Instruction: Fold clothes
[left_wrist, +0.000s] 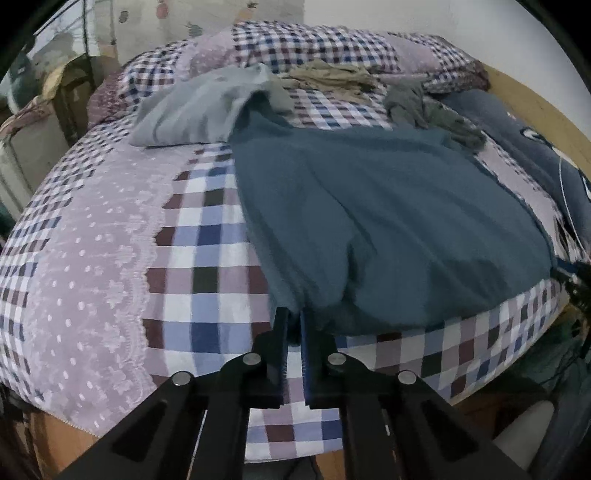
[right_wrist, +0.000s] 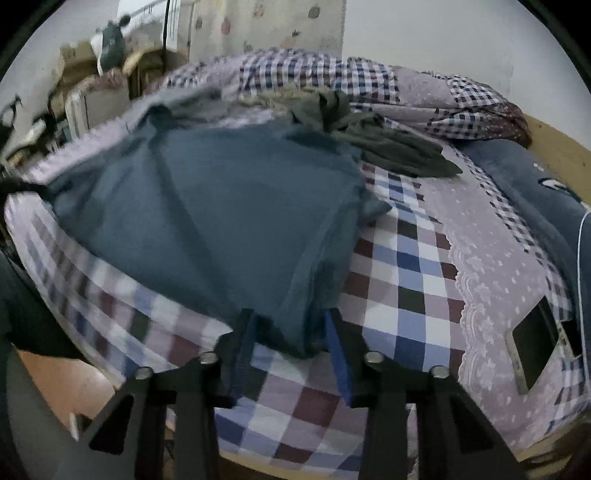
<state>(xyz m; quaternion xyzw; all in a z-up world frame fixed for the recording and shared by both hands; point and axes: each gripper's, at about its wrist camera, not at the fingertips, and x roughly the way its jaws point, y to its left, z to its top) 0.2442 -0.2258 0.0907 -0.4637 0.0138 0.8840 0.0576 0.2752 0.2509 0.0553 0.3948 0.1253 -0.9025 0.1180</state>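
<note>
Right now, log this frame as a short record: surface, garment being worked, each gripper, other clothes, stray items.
surface: bed with checked purple, blue and white sheet
garment: large teal-blue cloth garment, spread flat, near hem at bed edge
left gripper: fingers nearly closed on the hem's left corner
right gripper: fingers open, straddling the hem's right corner
other clothes: light grey garment, olive-green crumpled garment, beige crumpled garment
stray items: white-edged smartphone on the sheet

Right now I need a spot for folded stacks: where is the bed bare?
Free: checked sheet left of the teal garment, and the strip between it and the phone. Crowded: the far end, with the grey garment, beige clothes and olive clothes.
</note>
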